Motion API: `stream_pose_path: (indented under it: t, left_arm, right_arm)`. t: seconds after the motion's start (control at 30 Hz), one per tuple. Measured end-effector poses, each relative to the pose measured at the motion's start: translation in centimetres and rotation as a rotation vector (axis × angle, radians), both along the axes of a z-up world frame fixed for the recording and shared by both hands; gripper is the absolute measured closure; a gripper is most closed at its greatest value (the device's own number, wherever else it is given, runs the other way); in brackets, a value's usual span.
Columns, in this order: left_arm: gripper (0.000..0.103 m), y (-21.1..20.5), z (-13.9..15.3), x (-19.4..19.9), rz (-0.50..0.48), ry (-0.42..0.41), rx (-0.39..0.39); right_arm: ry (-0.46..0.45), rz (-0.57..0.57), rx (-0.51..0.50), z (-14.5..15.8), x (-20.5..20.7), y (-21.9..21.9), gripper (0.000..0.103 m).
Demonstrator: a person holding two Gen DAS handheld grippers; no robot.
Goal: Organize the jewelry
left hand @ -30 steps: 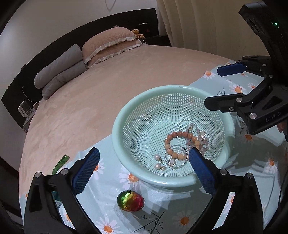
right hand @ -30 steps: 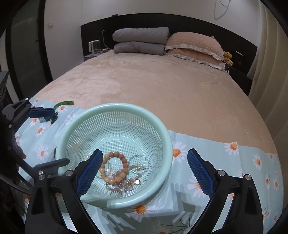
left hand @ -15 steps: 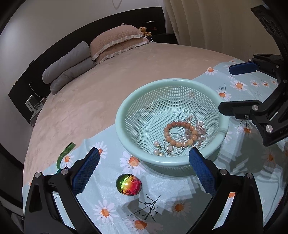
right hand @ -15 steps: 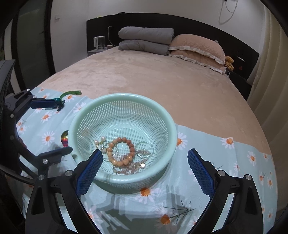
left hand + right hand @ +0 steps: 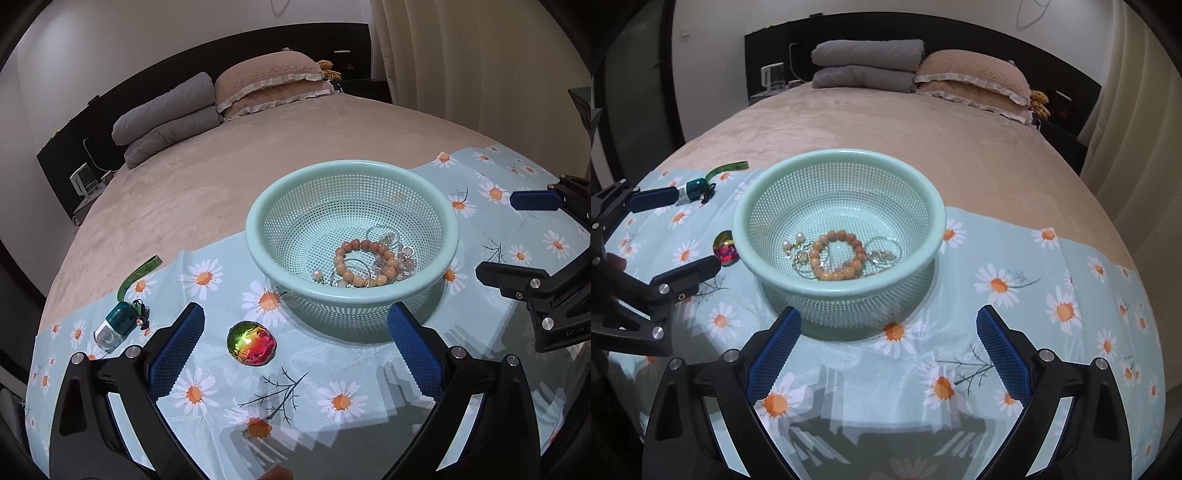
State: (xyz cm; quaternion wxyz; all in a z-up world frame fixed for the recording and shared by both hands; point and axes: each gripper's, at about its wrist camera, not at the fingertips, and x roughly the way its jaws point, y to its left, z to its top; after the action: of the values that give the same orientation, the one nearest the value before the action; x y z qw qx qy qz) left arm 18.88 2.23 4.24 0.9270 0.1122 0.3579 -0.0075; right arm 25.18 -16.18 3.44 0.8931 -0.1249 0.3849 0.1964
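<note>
Basket (image 5: 258, 236) mint green, fine mesh. Bead bracelet (image 5: 364, 264) peach-orange; pearls (image 5: 792, 240) white; remaining chains (image 5: 882, 254) look silver/gold, hard to resolve. Cloth (image 5: 332, 398) pale teal, white daisies with orange centres, dark twig prints. Gem (image 5: 252, 342) iridescent green-red. Small case (image 5: 116, 325) teal and clear. Bedspread (image 5: 886, 122) tan. Gripper pads (image 5: 774, 356) blue.

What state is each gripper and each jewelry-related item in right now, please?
Left gripper: open, empty.
Right gripper: open, empty.
Mesh basket: upright, holding jewelry.
Bead bracelet: inside basket.
Iridescent ornament: on cloth, outside basket.
Green watch: on cloth, outside basket.
</note>
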Motion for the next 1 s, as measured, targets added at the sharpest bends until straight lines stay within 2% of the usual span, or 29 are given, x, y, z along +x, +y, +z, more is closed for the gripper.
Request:
stream_pose_path:
  t: [0.1, 0.2, 0.43, 0.63, 0.83, 1.0]
  left_arm:
    - [0.006, 0.1, -0.1, -0.4, 0.025, 0.003, -0.033]
    - [0.006, 0.0, -0.6, -0.5, 0.017, 0.021, -0.077]
    - [0.006, -0.2, -0.9, -0.4, 0.019, 0.015, -0.083]
    - [0.006, 0.0, -1.3, -0.3, 0.062, 0.024, -0.069]
    - [0.006, -0.4, -1.3, -0.4, 0.036, 0.017, -0.098]
    - [0.006, -0.9, -1.2, -0.6, 0.028, -0.003, -0.059]
  right_arm:
    - [0.027, -0.013, 0.048, -1.1, -0.4, -0.4, 0.011]
    - [0.021, 0.007, 0.013, -1.5, -0.5, 0.3, 0.011]
    - [0.003, 0.006, 0.025, -1.0, -0.7, 0.3, 0.011]
    - [-0.003, 0.0, 0.016, -0.9, -0.7, 0.2, 0.011]
    - [0.0, 0.001, 0.014, -1.0, -0.6, 0.0, 0.011]
    - [-0.005, -0.008, 0.009, -1.0, -0.5, -0.2, 0.011]
